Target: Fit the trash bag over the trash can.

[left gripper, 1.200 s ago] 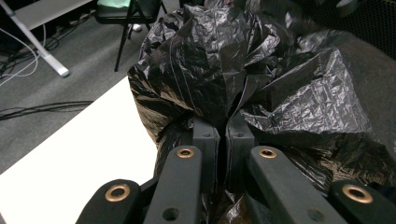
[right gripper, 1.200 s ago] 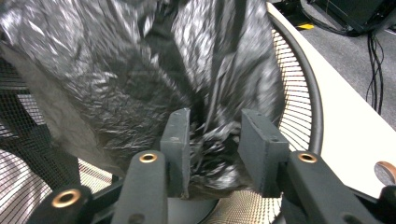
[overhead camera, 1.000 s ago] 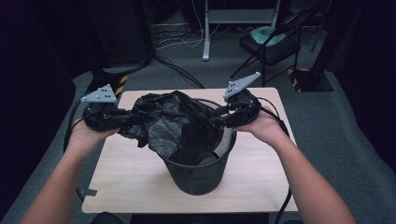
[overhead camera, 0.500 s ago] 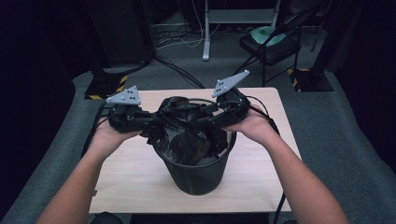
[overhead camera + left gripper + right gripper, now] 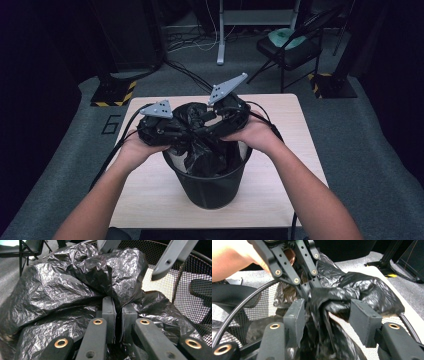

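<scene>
Crinkled black plastic bin bag (image 5: 202, 150) is bunched over the black wire-mesh wastebasket (image 5: 210, 187) mouth. Left gripper (image 5: 116, 315) pinches it tight; right gripper (image 5: 329, 312) gapes w/ 2 jaws apart. Thin film may tear or slip.

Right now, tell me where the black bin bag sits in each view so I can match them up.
High view: the black bin bag is at centre, bunched between both grippers over the mesh bin.
Left gripper view: it covers the left and middle, above the fingers.
Right gripper view: it is at centre and upper right.
Shared landmark: the mesh bin.
</scene>
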Motion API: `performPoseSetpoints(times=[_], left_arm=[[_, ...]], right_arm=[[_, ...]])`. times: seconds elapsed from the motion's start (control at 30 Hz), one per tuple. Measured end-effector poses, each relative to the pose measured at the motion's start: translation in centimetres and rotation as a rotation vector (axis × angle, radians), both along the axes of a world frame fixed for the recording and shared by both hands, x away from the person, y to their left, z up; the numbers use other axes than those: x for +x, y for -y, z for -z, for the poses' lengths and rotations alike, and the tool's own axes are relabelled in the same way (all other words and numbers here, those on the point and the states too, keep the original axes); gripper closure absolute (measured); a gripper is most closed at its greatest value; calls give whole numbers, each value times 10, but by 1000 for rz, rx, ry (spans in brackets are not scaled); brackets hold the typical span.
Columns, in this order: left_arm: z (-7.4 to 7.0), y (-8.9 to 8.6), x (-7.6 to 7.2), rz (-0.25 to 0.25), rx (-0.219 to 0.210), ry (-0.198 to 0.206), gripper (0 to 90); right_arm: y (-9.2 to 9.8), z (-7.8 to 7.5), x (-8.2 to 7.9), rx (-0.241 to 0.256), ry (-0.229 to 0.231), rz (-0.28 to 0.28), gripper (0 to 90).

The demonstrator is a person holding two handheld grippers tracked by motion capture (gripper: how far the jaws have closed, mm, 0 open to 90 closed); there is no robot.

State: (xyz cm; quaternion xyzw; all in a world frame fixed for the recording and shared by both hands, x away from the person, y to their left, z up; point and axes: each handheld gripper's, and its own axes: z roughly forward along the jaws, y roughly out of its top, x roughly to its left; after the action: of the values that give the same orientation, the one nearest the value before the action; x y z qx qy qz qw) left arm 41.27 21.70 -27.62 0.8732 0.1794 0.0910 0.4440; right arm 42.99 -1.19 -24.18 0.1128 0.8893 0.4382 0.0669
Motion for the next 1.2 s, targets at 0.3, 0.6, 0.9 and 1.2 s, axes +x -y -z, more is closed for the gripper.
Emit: performPoseSetpoints(times=[0.3, 0.6, 0.9, 1.2], left_arm=[[1, 1, -3, 37, -3, 4, 723], [-16, -32, -6, -22, -25, 35, 472], [-25, -64, 13, -94, -88, 3, 458], [-27, -74, 43, -202, -148, -47, 360]], right_arm=[[0, 7, 3, -46, 4, -26, 825], [21, 19, 3, -97, -7, -7, 870], [39, 23, -4, -110, -12, -5, 869], [42, 25, -7, -121, -9, -10, 869]])
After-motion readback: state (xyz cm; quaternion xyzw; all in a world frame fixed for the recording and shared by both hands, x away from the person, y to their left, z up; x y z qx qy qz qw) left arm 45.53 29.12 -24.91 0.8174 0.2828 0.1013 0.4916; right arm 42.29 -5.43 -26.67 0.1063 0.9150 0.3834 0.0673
